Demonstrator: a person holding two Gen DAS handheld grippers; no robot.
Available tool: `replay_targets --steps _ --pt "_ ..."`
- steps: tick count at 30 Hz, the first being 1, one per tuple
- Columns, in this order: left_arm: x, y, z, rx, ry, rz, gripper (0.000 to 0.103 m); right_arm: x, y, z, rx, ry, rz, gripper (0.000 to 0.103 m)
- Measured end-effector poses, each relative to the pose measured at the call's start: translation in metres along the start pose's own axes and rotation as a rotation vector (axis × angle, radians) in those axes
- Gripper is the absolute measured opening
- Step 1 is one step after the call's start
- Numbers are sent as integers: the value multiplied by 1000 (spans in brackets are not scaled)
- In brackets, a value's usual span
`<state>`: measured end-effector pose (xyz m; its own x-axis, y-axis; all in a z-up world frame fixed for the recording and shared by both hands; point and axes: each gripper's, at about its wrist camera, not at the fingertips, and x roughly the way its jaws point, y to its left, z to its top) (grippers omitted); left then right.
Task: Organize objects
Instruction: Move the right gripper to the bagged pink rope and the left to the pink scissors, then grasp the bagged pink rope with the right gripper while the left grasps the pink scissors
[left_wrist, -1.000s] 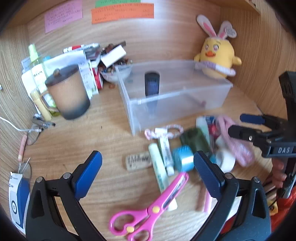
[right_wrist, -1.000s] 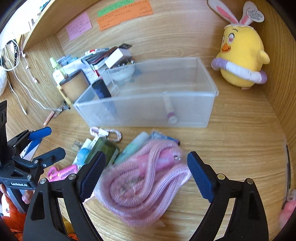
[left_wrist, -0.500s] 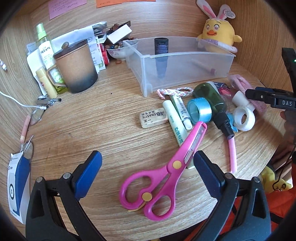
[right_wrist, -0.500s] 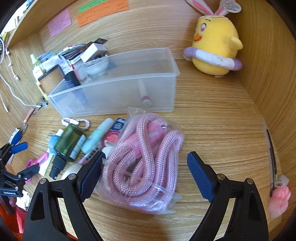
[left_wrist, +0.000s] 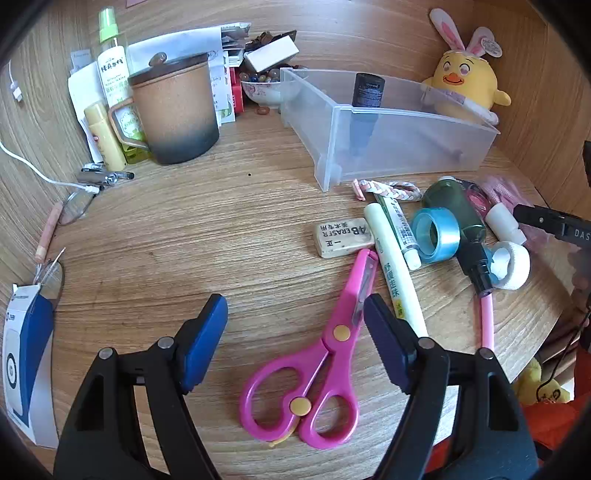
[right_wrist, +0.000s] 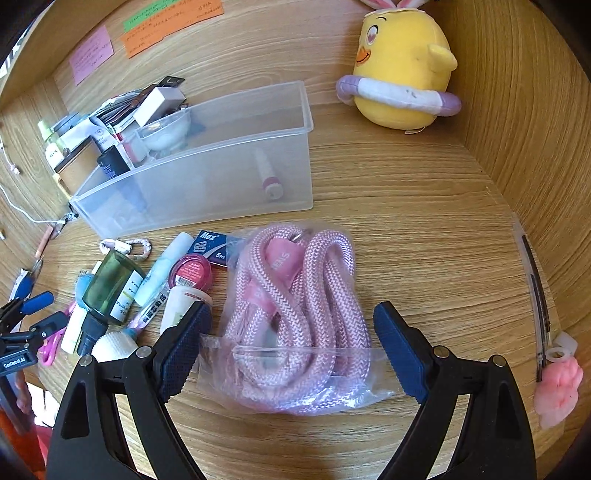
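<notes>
Pink scissors (left_wrist: 325, 354) lie on the wooden desk with their pivot between the fingers of my left gripper (left_wrist: 295, 332). Its jaws are closing, and the pads do not touch the scissors. A bagged pink rope (right_wrist: 295, 306) lies between the fingers of my right gripper (right_wrist: 293, 343), which is open around it. Behind both stands a clear plastic bin (left_wrist: 388, 147) (right_wrist: 207, 192) holding a dark bottle (left_wrist: 367, 88) and a small tube (right_wrist: 269, 177). An eraser (left_wrist: 343, 236), blue tape (left_wrist: 436, 232), a green bottle (left_wrist: 454, 206) and a white stick (left_wrist: 395, 280) lie in a heap.
A brown lidded mug (left_wrist: 173, 110), a spray bottle (left_wrist: 112, 66) and papers crowd the back left. A yellow plush chick (right_wrist: 402, 74) sits in the back right corner. A blue and white box (left_wrist: 26, 362) lies near left. The desk's rounded edge (left_wrist: 535, 332) runs close on the right.
My left gripper has sunk toward the scissors and its jaws have narrowed. My right gripper has come down over the bagged rope, which now lies between its fingers.
</notes>
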<state>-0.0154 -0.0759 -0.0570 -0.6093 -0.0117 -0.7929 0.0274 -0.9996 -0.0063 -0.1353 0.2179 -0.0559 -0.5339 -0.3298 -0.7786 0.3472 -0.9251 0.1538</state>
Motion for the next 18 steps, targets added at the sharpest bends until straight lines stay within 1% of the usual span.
replay_targets --steps 2,5,7,8,10,11,12,13,14,15,18 --pt "-4 -4 -3 40 -4 24 77 0 2 1 -7 -4 -6 88" --pt "-5 -11 -9 92 15 27 76 5 4 3 -13 0 -41 88" --pt "-5 -15 -13 119 20 29 66 11 2 4 0 18 -42 88" --pt "-5 -15 -14 122 19 23 62 13 0 4 5 23 -40 89" --pt "-5 -13 -11 112 28 -13 41 14 2 4 -4 20 -59 89" --pt "-4 -11 -10 100 33 -40 36 15 3 4 -14 22 -66 89" --pt "-3 -10 -9 94 36 -47 32 15 4 4 -21 21 -71 90" --pt "-2 -9 -8 87 35 -47 29 16 5 3 -30 17 -82 90" --pt "-2 -9 -7 83 33 -42 22 16 6 2 -41 14 -94 89" --pt "-2 -9 -6 79 32 -37 20 17 7 2 -50 12 -104 89" --pt "-2 -5 -6 54 33 -43 20 16 6 -1 -57 -7 -120 87"
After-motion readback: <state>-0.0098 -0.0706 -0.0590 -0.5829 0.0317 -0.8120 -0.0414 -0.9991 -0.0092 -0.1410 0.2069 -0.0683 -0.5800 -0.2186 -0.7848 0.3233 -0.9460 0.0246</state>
